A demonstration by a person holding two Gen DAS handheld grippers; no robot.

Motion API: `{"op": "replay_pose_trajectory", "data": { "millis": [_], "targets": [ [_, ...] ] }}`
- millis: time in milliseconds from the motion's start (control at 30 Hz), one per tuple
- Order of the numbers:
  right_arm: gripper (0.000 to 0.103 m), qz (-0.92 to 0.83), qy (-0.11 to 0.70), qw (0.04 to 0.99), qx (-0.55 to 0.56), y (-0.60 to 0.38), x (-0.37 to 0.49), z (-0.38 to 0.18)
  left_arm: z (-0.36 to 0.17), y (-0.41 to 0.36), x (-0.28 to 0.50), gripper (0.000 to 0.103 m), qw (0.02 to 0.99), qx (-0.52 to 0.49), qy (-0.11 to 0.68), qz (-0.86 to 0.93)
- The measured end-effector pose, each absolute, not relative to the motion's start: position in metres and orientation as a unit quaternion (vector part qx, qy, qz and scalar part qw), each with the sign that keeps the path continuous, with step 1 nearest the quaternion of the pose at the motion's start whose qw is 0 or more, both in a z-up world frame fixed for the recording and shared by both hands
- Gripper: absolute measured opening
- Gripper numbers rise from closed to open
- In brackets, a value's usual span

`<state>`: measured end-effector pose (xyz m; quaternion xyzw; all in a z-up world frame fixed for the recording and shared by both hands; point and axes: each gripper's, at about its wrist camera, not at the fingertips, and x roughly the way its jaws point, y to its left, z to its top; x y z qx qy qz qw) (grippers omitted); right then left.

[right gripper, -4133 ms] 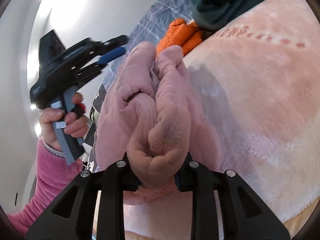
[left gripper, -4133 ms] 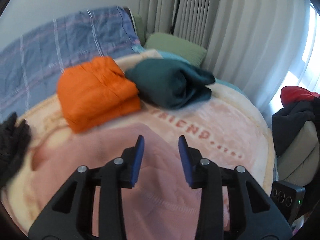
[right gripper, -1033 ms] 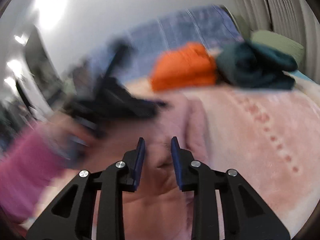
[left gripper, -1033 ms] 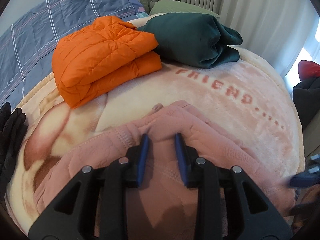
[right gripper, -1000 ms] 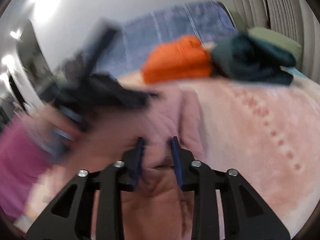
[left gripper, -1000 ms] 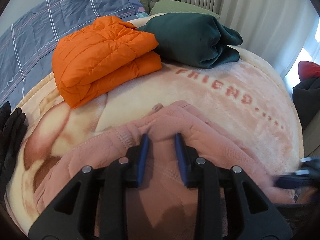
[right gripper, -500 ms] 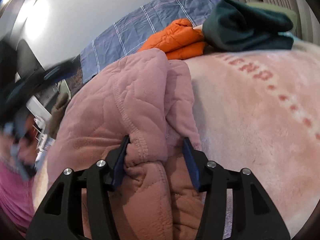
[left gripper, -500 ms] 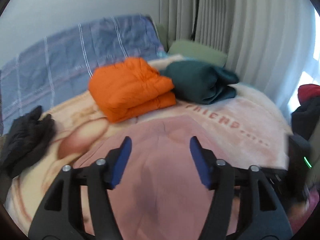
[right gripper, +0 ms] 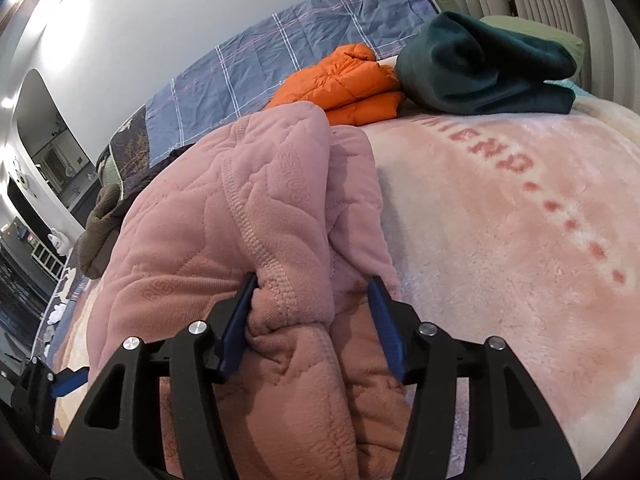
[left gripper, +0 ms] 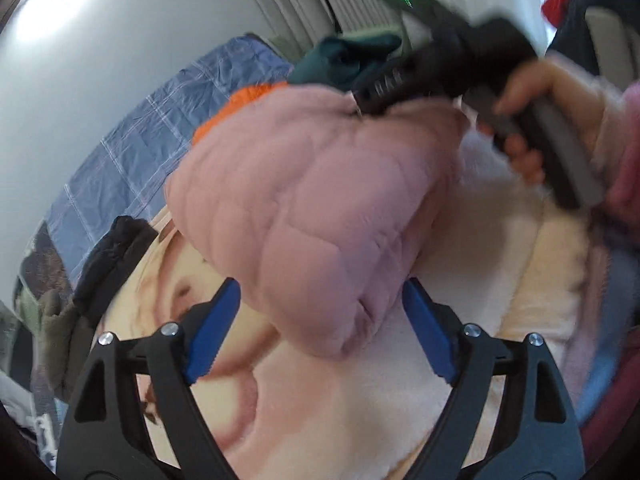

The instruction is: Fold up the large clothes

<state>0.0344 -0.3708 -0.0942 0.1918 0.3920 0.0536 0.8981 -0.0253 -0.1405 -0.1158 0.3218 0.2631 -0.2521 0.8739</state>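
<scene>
Two grippers in play, both with jaws spread.

Left wrist view: left gripper [left gripper: 320,328] jaws wide apart, nothing pinched. Pink jacket [left gripper: 312,200] is bunched in a mound on the blanket [left gripper: 360,400], its lower fold hanging between the blue pads [left gripper: 212,330] but not clamped. Right gripper [left gripper: 400,88] is blurred at the jacket's far top edge, held by a hand [left gripper: 556,100]; its jaw state is unreadable from here. Orange jacket [left gripper: 240,104] and green garment [left gripper: 344,60] peek out behind the mound. Dark clothes [left gripper: 108,260] lie at the blanket's left edge.

Right wrist view: right gripper [right gripper: 312,320] jaws apart, straddling a thick ribbed seam of the pink jacket [right gripper: 240,220]; left pad [right gripper: 236,324] touches fabric, right pad looks just clear. Jacket lies on the blanket [right gripper: 500,240] left of the "FRIEND" lettering. Orange jacket [right gripper: 344,80] and green garment [right gripper: 480,68] sit folded, touching, at the far end. Plaid sheet [right gripper: 280,52] behind them.
</scene>
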Motion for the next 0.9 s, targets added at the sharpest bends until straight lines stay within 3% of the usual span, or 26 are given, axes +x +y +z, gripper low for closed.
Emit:
{"op": "replay_pose_trajectory", "data": {
  "millis": [100,200,533,767,900],
  "targets": [
    [0.059,0.045,0.385,0.903,0.186,-0.37,0.032,-0.095,-0.124,-0.149,-0.015,0.084,0.893,0.354,0.227,-0.161],
    [0.077,0.011,0.377,0.913,0.158,-0.369,0.031,-0.096,-0.115,-0.143,-0.006,0.085,0.908,0.332,0.223,-0.124],
    [0.081,0.044,0.386,0.903,0.182,-0.373,0.029,-0.103,-0.134,-0.109,0.007,0.085,0.901,0.326,0.272,-0.091],
    [0.081,0.036,0.383,0.903,0.191,-0.376,0.029,-0.101,-0.108,-0.09,-0.003,0.079,0.883,0.206,0.357,-0.224],
    [0.081,0.034,0.382,0.904,0.19,-0.376,0.027,-0.101,-0.116,-0.099,0.006,0.08,0.882,0.209,0.364,-0.215]
  ]
}}
